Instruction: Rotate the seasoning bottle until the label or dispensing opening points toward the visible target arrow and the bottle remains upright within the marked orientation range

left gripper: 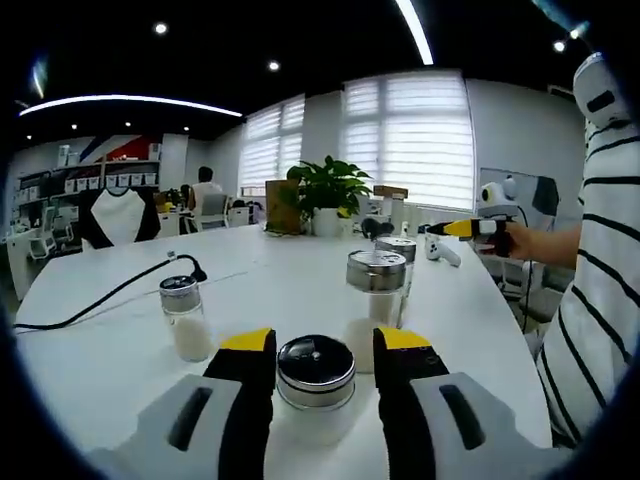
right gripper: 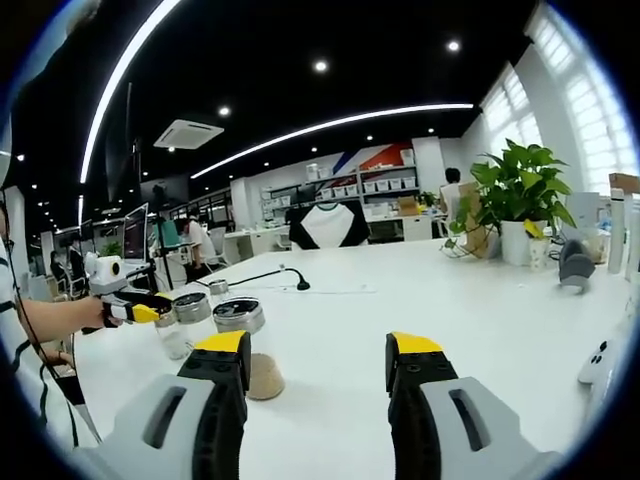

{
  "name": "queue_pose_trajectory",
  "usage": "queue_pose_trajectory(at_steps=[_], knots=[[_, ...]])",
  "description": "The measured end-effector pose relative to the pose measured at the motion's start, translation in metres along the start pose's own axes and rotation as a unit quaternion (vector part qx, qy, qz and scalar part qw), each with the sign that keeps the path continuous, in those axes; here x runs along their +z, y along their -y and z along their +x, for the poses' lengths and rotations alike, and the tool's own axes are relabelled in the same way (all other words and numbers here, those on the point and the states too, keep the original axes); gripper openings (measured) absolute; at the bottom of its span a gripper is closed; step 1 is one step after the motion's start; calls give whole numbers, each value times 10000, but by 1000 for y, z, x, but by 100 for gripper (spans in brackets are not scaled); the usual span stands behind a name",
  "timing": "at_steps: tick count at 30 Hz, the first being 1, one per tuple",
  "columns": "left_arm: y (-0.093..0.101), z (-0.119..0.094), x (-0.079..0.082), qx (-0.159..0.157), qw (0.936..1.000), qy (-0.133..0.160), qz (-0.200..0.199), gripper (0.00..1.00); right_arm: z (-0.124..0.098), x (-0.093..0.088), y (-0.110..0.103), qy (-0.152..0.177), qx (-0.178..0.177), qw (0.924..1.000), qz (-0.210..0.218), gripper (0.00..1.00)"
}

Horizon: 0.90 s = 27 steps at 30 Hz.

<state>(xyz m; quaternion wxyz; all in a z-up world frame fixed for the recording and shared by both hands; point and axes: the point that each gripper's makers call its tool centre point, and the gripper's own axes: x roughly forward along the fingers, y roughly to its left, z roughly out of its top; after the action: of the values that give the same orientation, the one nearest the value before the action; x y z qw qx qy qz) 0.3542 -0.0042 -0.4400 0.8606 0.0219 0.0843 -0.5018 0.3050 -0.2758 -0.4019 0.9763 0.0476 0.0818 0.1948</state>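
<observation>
The left gripper [left gripper: 325, 370] has its two jaws spread wide, one on each side of a seasoning bottle [left gripper: 316, 385] with a shiny metal lid. The jaws sit just beside the bottle, but I cannot tell if they touch it. The bottle stands straight up on the white table [left gripper: 290, 290], right in front of this gripper. The right gripper [right gripper: 318, 375] is open too and holds nothing (it is over bare table, well apart from that bottle). Three more bottles stand near, like the small salt bottle [left gripper: 184, 318]. I think the left gripper should squeeze, then turn the bottle around its tall middle. No arrow can be seen.
</observation>
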Motion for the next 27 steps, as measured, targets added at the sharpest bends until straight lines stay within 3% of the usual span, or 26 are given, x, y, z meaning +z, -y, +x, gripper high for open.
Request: queue_pose_trajectory(at_steps=[3, 13, 27], knots=[[-4, -1, 1, 68, 10000, 43, -30, 33, 1, 1, -1, -10, 1, 10000, -29, 54], [-4, -1, 0, 225, 9997, 12, -84, 33, 2, 3, -1, -18, -13, 10000, -80, 54], [-9, -6, -2, 1149, 9919, 264, -476, 33, 1, 3, 3, -24, -112, 9999, -78, 53]])
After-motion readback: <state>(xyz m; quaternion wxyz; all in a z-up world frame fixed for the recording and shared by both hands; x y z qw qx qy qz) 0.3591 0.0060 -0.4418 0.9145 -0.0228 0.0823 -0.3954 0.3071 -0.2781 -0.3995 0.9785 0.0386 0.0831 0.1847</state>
